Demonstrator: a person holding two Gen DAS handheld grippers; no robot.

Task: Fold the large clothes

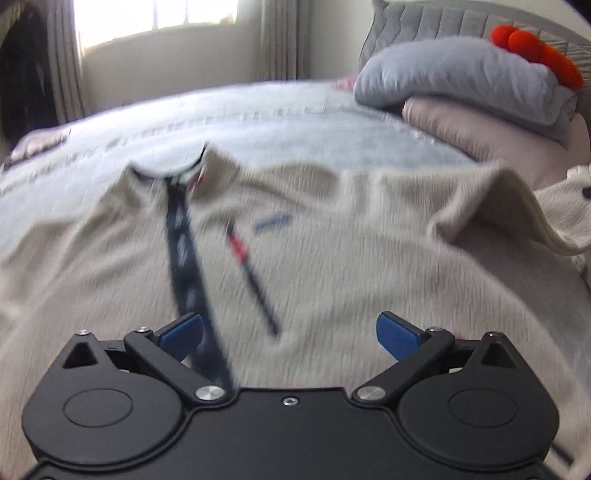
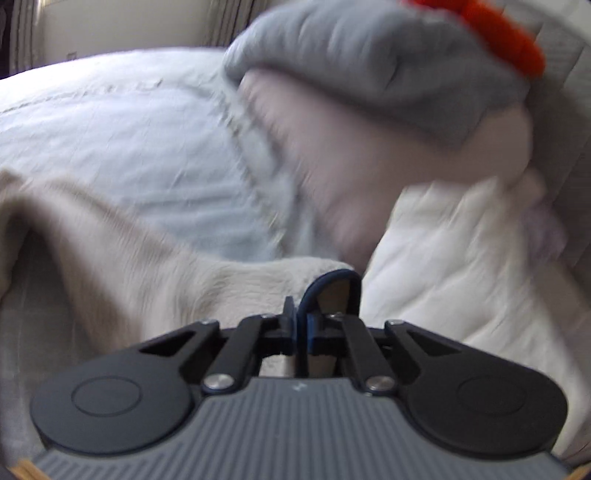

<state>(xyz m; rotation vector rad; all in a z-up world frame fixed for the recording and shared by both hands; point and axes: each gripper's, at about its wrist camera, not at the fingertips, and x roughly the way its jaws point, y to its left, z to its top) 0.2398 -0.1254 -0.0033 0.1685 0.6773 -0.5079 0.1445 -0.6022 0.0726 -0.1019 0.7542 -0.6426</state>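
Note:
A large beige fleece jacket (image 1: 332, 236) with a dark zipper (image 1: 184, 251) lies spread on the bed. My left gripper (image 1: 290, 334) is open above its lower front and holds nothing. My right gripper (image 2: 303, 321) is shut on the jacket's dark-trimmed edge (image 2: 332, 280), and the beige cloth (image 2: 129, 254) stretches away to the left of it. Both views are blurred by motion.
The bed has a pale blue cover (image 1: 258, 122). A grey folded blanket (image 1: 461, 74) with an orange plush (image 1: 535, 51) lies on a pink pillow (image 1: 480, 133) at the right. A white quilted cloth (image 2: 461, 258) lies at the right. A curtained window (image 1: 155, 18) is behind.

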